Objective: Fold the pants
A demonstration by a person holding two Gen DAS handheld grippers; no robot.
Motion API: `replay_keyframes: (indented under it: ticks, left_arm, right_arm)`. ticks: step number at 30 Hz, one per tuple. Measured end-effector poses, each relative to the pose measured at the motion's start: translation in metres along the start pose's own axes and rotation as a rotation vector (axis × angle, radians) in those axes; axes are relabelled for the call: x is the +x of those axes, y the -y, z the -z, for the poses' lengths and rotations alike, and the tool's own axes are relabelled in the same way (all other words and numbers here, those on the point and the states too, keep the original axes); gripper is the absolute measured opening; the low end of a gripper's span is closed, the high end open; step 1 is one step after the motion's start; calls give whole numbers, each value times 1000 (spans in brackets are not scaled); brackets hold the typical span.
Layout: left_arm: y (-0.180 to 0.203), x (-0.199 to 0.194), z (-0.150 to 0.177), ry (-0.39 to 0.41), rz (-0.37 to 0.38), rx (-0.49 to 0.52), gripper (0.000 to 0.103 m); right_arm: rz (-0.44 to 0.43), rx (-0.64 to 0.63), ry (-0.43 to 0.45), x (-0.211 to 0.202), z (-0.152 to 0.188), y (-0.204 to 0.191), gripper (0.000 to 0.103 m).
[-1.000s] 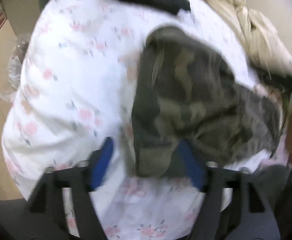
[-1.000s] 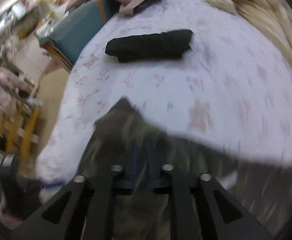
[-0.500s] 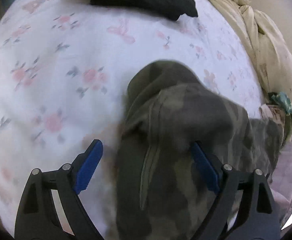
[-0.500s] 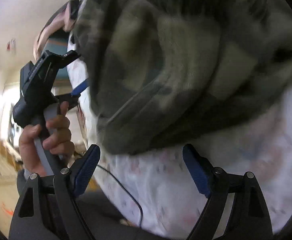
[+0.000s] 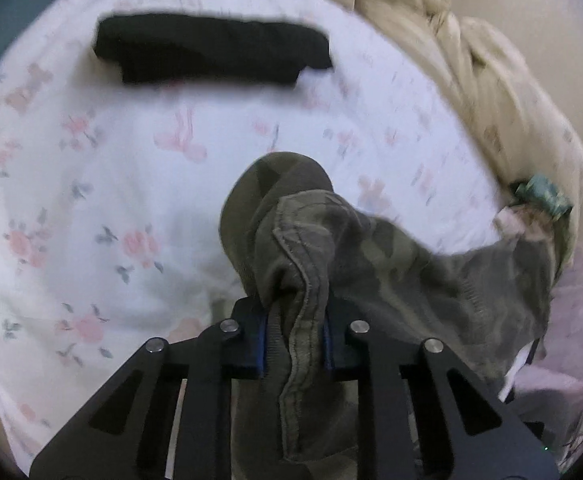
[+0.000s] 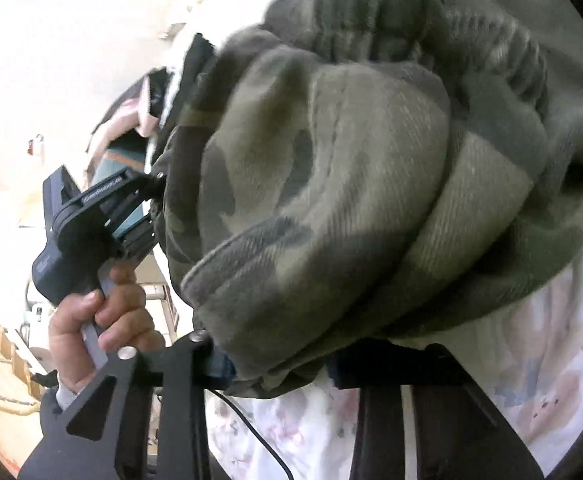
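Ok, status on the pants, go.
Left gripper and right gripper both closing on camo pants, bunched. Folded black garment ahead, clear.

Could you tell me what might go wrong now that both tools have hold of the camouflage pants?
The left tool pinches only a bunched seam of the camouflage pants, so it may slip as its jaws close. The right tool is closing on a thick wad, risking an uneven fold. The pants could drag into the black garment.

My pants [image 5: 375, 248] are olive-green camouflage; my bed sheet [image 5: 91, 184] is white with pink roses; a folded garment [image 5: 211, 54] is black; my comforter [image 5: 471, 64] is beige.
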State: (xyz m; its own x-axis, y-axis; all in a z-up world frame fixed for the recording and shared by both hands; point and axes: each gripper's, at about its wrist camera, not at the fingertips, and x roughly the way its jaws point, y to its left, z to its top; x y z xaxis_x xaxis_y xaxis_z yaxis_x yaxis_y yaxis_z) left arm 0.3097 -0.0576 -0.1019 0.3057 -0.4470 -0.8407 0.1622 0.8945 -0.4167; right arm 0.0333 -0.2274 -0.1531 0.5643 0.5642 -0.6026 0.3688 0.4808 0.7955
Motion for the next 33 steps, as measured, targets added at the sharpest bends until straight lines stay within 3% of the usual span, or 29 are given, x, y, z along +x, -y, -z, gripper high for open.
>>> replay_keyframes:
  ticks: [4, 7, 11, 14, 16, 19, 20, 21, 23, 25, 28, 30, 33]
  left_arm:
    - [-2, -42, -7, 56, -16, 13, 15]
    - [-29, -81, -13, 74, -30, -46, 15]
    - [-80, -126, -2, 100, -176, -69, 16]
    - [-132, -124, 13, 69, -281, -136, 16]
    - [-158, -105, 25, 21, -292, -188, 18]
    - [-175, -90, 38, 31, -313, -217, 28]
    - [-177, -89, 39, 47, -337, -225, 37]
    - [-175, -90, 37, 50, -368, -219, 48]
    - [-166, -93, 34, 51, -484, -196, 64]
    - [-151, -104, 30, 71, -562, -153, 64]
    - [-121, -120, 29, 139, -647, -54, 66]
    - [-84, -131, 34, 216, -617, 38, 78]
    - [-45, -131, 48, 234, -497, 129, 87]
  right_arm:
    - [-55, -48, -16, -4, 17, -40, 30]
    - [-117, -93, -71, 1, 33, -72, 30]
    - [-186, -141, -195, 42, 70, -108, 30]
    - [-205, -118, -332, 88, 99, -110, 32]
    - [-153, -128, -393, 109, 114, -101, 39]
    - [-129, -128, -469, 125, 129, -85, 52]
    - [-103, -135, -474, 123, 133, -82, 66]
    - [-91, -143, -475, 117, 134, -81, 71]
    - [-75, -176, -498, 107, 126, -84, 71]
    - [-76, -190, -501, 105, 112, -84, 71]
    - [-71, -211, -477, 61, 96, -76, 71]
    - [-67, -227, -421, 30, 82, -74, 71]
    - [-26, -214, -230, -8, 39, -74, 71]
